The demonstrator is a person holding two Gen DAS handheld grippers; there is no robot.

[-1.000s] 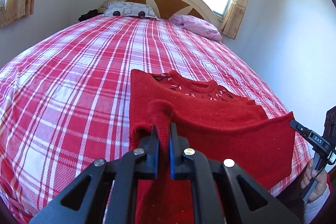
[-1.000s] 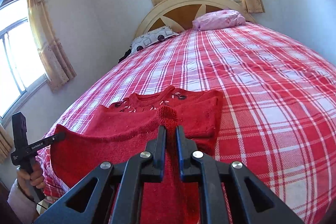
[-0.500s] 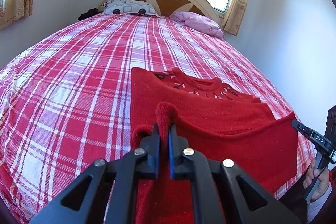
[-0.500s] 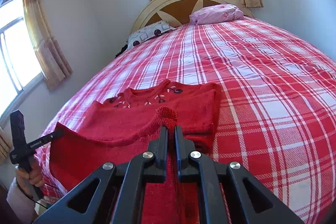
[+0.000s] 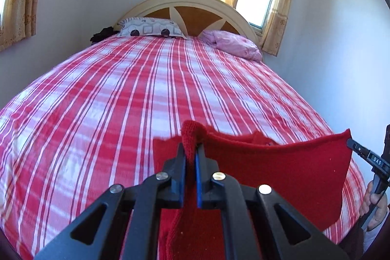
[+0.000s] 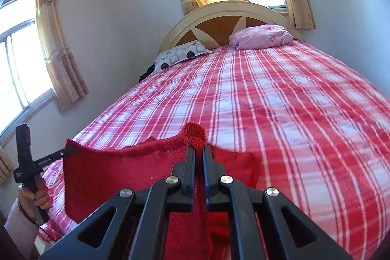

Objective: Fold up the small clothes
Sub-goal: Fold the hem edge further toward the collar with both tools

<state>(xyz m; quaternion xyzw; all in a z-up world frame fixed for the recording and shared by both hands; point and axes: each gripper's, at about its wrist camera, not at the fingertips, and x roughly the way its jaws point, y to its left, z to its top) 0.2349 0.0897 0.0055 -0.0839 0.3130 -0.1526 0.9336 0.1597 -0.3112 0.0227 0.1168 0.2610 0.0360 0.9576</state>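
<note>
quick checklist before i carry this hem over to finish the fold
1. Left gripper shut on sweater corner: ok.
2. Right gripper shut on the other corner: ok.
3. Hem between them lifted, spread without twist: ok.
4. Sweater's collar half flat on bed: cannot tell, hidden behind the raised cloth.
5. Bedspread beyond the sweater free of things up to the pillows: ok.
</note>
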